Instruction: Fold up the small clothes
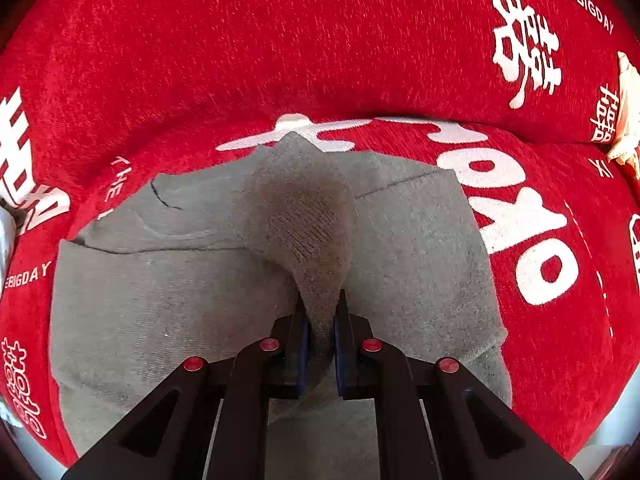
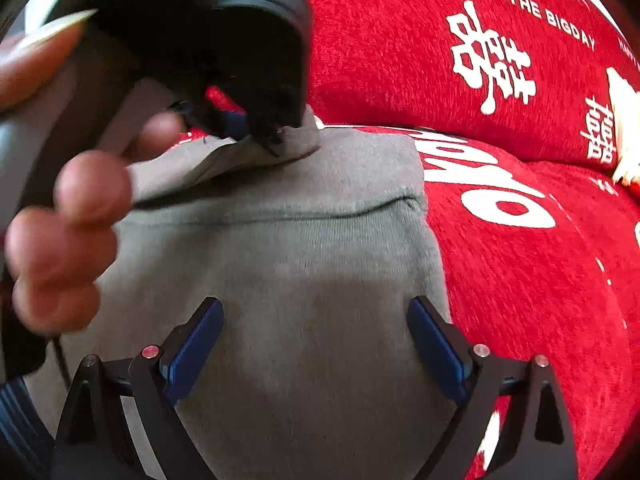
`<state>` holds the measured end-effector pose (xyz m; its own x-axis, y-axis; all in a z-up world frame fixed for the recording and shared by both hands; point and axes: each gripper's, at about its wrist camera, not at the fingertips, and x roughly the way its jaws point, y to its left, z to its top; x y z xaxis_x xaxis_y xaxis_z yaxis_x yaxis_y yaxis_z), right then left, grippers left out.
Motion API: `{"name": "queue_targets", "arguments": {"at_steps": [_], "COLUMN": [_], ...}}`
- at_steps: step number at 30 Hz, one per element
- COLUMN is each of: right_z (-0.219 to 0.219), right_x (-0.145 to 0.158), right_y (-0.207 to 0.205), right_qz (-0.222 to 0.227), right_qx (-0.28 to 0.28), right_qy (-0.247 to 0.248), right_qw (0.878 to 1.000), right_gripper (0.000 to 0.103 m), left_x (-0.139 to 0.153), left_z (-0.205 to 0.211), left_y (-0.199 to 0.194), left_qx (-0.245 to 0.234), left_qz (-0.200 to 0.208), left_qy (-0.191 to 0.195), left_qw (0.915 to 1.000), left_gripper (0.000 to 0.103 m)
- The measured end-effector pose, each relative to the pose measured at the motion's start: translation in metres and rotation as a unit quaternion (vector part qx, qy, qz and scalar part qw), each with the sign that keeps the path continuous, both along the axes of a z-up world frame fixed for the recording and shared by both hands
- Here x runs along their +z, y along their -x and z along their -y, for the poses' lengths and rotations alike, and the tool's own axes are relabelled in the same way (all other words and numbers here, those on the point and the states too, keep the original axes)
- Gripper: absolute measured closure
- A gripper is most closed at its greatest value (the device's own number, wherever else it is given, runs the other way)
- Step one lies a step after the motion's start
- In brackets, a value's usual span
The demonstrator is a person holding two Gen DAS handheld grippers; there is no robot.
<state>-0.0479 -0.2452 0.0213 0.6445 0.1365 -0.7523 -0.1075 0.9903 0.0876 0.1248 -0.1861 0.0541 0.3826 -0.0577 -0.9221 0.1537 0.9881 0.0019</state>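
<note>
Grey knit garment (image 1: pixel 168 312) lies spread on a red sofa cover (image 1: pixel 240 40) printed with white characters and the words "THE BIGDAY" — it takes up the middle and lower part of both wrist views, its near body flat and a seam line running across it further back. One part of the garment is pulled up off the rest into a tapering fold, and the left gripper (image 1: pixel 320 320) has this fold pinched between its blue pads, the fingers drawn in narrow with only the thickness of the cloth between them. In the right wrist view the same left gripper (image 2: pixel 264 136) shows from outside as a dark, blurred body coming down from the upper left onto the far edge of the garment (image 2: pixel 304 272), where the cloth rises in a small peak against its tip. The person's left hand (image 2: pixel 68 236) wraps the handle at the left edge of that view, its fingers curled and out of focus. The right gripper (image 2: pixel 316 340) hangs over the near part of the garment with its fingers spread wide and nothing between the blue pads; whether the fingertips touch the cloth cannot be told. Beyond the garment the cover rises into a back cushion, and a pale, cream-coloured object (image 1: pixel 628 120) sits at the far right edge — too cropped to identify.
</note>
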Motion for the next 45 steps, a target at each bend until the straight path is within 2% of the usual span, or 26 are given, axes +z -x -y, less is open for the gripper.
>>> {"name": "queue_targets", "arguments": {"at_steps": [12, 17, 18, 19, 20, 21, 22, 23, 26, 29, 32, 35, 38, 40, 42, 45], "right_z": [-0.001, -0.003, -0.003, -0.003, -0.004, -0.004, -0.004, -0.004, -0.004, -0.003, 0.007, 0.027, 0.042, 0.042, 0.029, 0.0], "right_x": [-0.003, -0.004, -0.004, -0.004, -0.004, -0.004, -0.004, -0.005, -0.005, -0.005, 0.002, 0.016, 0.03, 0.035, 0.037, 0.037], "right_y": [0.006, 0.006, 0.006, 0.006, 0.006, 0.006, 0.006, 0.006, 0.006, 0.007, 0.006, -0.003, -0.036, -0.062, -0.091, -0.12], "right_qz": [0.011, 0.013, 0.013, 0.013, 0.013, 0.013, 0.013, 0.014, 0.013, 0.011, 0.01, 0.018, 0.013, 0.01, -0.005, -0.025], "right_qx": [0.005, 0.005, 0.005, 0.005, 0.005, 0.005, 0.005, 0.005, 0.005, 0.006, 0.0, -0.023, -0.049, -0.05, -0.033, 0.017], "right_qy": [0.003, 0.005, 0.005, 0.004, 0.004, 0.004, 0.005, 0.004, 0.005, 0.0, -0.03, -0.065, -0.082, -0.087, -0.095, -0.12], "right_qw": [1.0, 1.0, 1.0, 1.0, 1.0, 1.0, 1.0, 1.0, 1.0, 1.0, 1.0, 0.997, 0.995, 0.995, 0.995, 0.992], "right_gripper": [0.008, 0.007, 0.007, 0.007, 0.008, 0.008, 0.008, 0.007, 0.007, 0.008, 0.007, 0.007, 0.007, 0.012, 0.029, 0.035], "left_x": [-0.01, -0.017, -0.017, -0.016, -0.016, -0.014, -0.011, -0.009, -0.01, -0.006, 0.002, 0.007, 0.003, -0.003, -0.009, -0.021], "left_z": [0.014, 0.009, 0.006, 0.004, 0.003, 0.001, -0.001, -0.002, -0.007, -0.021, -0.045, -0.076, -0.105, -0.121, -0.134, -0.151], "left_y": [-0.004, -0.01, -0.011, -0.011, -0.012, -0.011, -0.01, -0.008, -0.006, -0.003, 0.003, 0.01, 0.014, 0.017, 0.02, 0.024], "left_qx": [-0.014, -0.017, -0.014, -0.016, -0.017, -0.015, -0.007, -0.006, -0.02, -0.019, -0.017, 0.006, 0.039, 0.062, 0.077, 0.092], "left_qz": [-0.01, -0.029, -0.03, -0.033, -0.035, -0.031, -0.02, -0.011, -0.023, -0.019, -0.007, 0.014, 0.033, 0.038, 0.04, 0.039], "left_qy": [-0.003, 0.034, 0.044, 0.056, 0.067, 0.074, 0.071, 0.067, 0.088, 0.098, 0.113, 0.102, 0.069, 0.052, 0.031, 0.005], "left_qw": [0.9998, 0.9988, 0.9985, 0.9978, 0.997, 0.9966, 0.9972, 0.9976, 0.9956, 0.9948, 0.9934, 0.9947, 0.9963, 0.996, 0.9957, 0.995], "left_gripper": [0.092, 0.091, 0.085, 0.061, 0.045, 0.019, 0.013, 0.013, 0.013, 0.013, 0.013, 0.013, 0.013, 0.013, 0.013, 0.013]}}
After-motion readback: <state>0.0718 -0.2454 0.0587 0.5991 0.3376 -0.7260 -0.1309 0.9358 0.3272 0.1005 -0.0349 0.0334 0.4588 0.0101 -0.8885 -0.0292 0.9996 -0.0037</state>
